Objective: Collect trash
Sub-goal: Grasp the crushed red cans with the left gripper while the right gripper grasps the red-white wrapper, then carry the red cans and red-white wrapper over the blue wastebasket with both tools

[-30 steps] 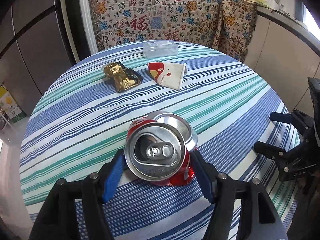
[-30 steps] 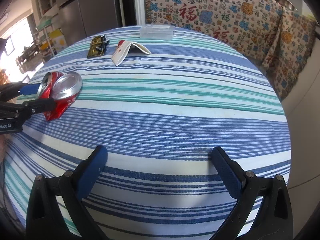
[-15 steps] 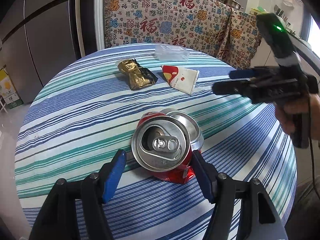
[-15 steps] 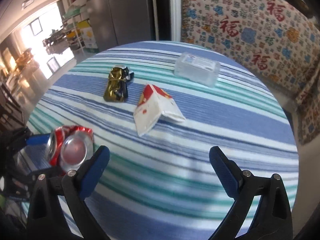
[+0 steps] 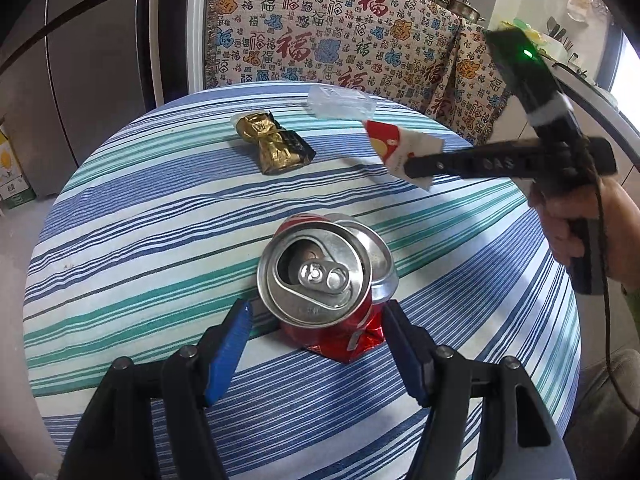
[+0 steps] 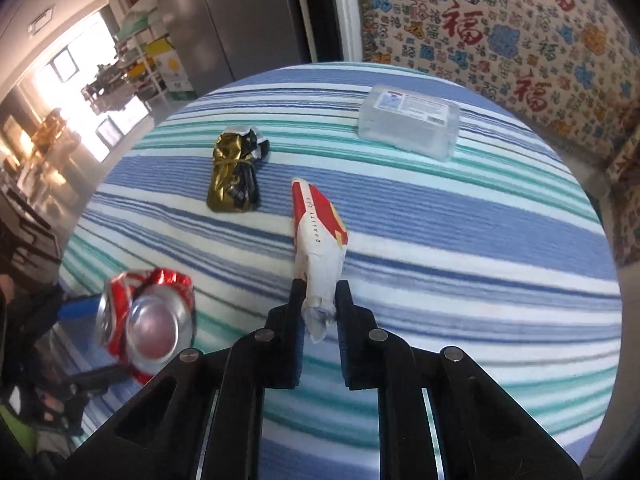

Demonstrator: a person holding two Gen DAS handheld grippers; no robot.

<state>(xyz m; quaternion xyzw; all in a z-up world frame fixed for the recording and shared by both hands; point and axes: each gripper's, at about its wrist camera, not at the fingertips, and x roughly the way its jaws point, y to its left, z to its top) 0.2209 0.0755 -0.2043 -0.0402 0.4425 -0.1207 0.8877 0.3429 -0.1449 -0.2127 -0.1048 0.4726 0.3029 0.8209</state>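
Three pieces of trash show on the round table [image 5: 120, 216], and none has reached a bin that either camera shows, so the collecting looks to be at an early stage.

Nearest you, your left tongs [image 5: 316, 320] stand wide around the crushed can [image 5: 320, 280]. Its blue pads sit just beside the red crumpled body on either side; whether they touch it is hard to tell. The can is thin metal, buckled and folded, with a smooth silver top and pull tab facing the left camera.

Your right tongs [image 6: 318, 308] are closed narrow on the folded paper cup [image 6: 318, 236], pinching its creased white end between the pads. The cup is flattened stiff paper, red and white with a little yellow, and reaches out ahead of the fingers. From the left camera it appears lifted off the cloth, though that is a judgement.

Beyond the cup, ahead and left of your right tongs, lies the gold wrapper [image 6: 234, 176]: shiny crinkled foil with black patches, bunched into a lump and untouched.

Farthest, ahead and right of your right tongs, rests a clear plastic box [image 6: 408, 120], hard-edged and rectangular with a label on its lid. Whether it counts as trash you cannot tell.

Everything rests on a woven cloth striped blue, green and white.
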